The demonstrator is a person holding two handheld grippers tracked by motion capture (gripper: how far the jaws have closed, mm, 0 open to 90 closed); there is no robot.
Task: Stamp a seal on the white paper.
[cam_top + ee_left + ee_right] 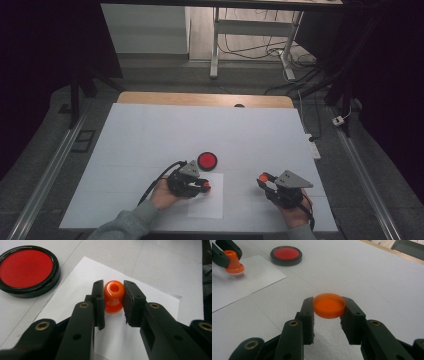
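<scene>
My left gripper (113,296) is shut on an orange stamp (114,297), its pads pressing the handle from both sides over a white sheet of paper (160,312). In the high view that gripper (206,186) is at the paper's (210,205) upper left part. In the right gripper view the stamp (233,263) stands with its base on the paper (249,280). My right gripper (328,306) is shut on an orange round cap (329,305), held just above the table. It sits right of the paper in the high view (263,178).
A black-rimmed red ink pad (207,160) lies just beyond the paper, near the left gripper; it is also seen as the ink pad (26,270) and the ink pad (286,255). The white tabletop (200,130) stretches back to a wooden edge (200,98).
</scene>
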